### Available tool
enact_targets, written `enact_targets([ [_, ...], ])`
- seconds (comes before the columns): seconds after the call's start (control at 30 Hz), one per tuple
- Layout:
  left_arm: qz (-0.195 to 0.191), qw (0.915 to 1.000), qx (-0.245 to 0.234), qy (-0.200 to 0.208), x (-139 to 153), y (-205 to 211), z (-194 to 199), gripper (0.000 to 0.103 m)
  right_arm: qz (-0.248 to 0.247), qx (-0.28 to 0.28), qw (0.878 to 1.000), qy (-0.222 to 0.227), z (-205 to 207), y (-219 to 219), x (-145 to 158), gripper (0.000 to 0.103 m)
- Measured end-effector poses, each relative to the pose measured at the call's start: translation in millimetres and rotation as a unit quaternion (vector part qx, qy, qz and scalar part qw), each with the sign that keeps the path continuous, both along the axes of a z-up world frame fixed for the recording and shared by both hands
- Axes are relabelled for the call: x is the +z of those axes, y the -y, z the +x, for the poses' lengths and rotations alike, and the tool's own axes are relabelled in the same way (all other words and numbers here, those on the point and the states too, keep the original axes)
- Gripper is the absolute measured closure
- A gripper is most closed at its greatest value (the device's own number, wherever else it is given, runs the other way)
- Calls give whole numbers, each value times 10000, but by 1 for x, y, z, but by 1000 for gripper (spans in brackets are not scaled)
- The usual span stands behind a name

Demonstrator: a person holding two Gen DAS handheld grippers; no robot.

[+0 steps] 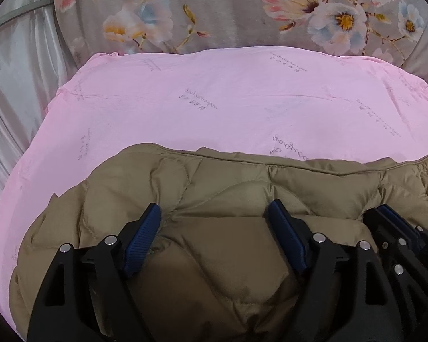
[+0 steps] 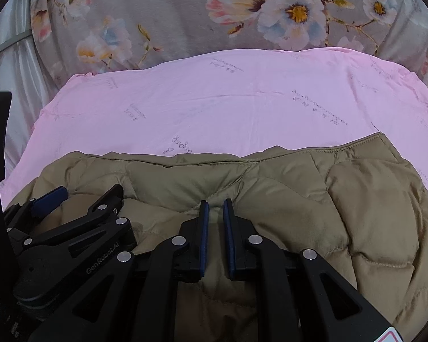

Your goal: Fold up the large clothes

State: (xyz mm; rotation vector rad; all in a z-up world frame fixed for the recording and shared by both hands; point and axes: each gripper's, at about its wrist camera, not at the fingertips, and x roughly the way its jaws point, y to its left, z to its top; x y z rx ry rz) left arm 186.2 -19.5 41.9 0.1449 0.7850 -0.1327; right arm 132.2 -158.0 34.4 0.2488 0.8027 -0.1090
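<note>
The tan quilted jacket [image 1: 228, 199] lies on the pink sheet [image 1: 214, 99] at the near edge of the bed, its stitched hem running across towards the far side and a puffy fold bunched under both tools. The left tongs [image 1: 214, 216] stand wide apart over the padding, their blue pads [image 1: 145, 228] straddling a mound of fabric without clamping it. The right tongs [image 2: 216, 213] are drawn nearly together; a thin ridge of jacket seems pinched between them, though the pads hide the contact.

The step in hand looks like setting down a fold. To do it well, the left tongs should lift clear without dragging the slippery shell, while the right ones keep the layer pinned until it settles flat and the hem lines up.

The right wrist view alone shows the jacket's corner near the bed's right edge. The left wrist view alone shows the jacket's rounded left end and bare sheet beyond. A floral cover [image 2: 185, 14] lies past the sheet's far edge.
</note>
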Motion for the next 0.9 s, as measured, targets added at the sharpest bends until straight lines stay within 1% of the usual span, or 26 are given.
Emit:
enact_targets([
  [0.03,-48,10000,-50,-23,3,-4,-7,27,86,10,9999,81,-13,-2,6,90],
  [0.1,-174,9997,-166,11,10,-15,-29,23,93,93,9998,173,-35,-8,11,89],
  [0.13,-200,9996,-177,30,12,-18,-38,20,19,157,9996,216,-46,-14,12,88],
  [0.23,-236,9993,-204,184,11,-28,-70,20,-269,280,9985,377,-71,-29,14,88],
  [0.33,-165,9993,-172,292,5,-34,-90,20,-418,360,9975,445,-88,-41,10,88],
  [0.4,-138,9994,-130,296,2,-37,-98,20,-400,349,9975,468,-98,-45,5,88],
  [0.47,-185,9995,-128,212,-2,-41,-105,20,-344,357,9978,447,-106,-47,2,88],
  [0.57,-278,9993,-172,176,-3,-53,-119,20,-388,407,9976,408,-115,-50,0,88],
  [0.6,-339,9992,-181,137,-2,-58,-124,19,-414,424,9975,397,-118,-52,0,88],
  [0.63,-385,9991,-148,92,0,-63,-128,16,-440,447,9973,382,-120,-53,1,88],
  [0.73,-770,9970,52,-46,6,-99,-138,15,-424,504,9971,382,-128,-53,4,88],
  [0.83,-1170,9924,332,-183,8,-144,-144,15,-117,585,9973,424,-137,-52,14,87],
  [0.9,-1362,9881,682,-234,8,-176,-146,14,124,653,9967,463,-142,-54,21,87],
])
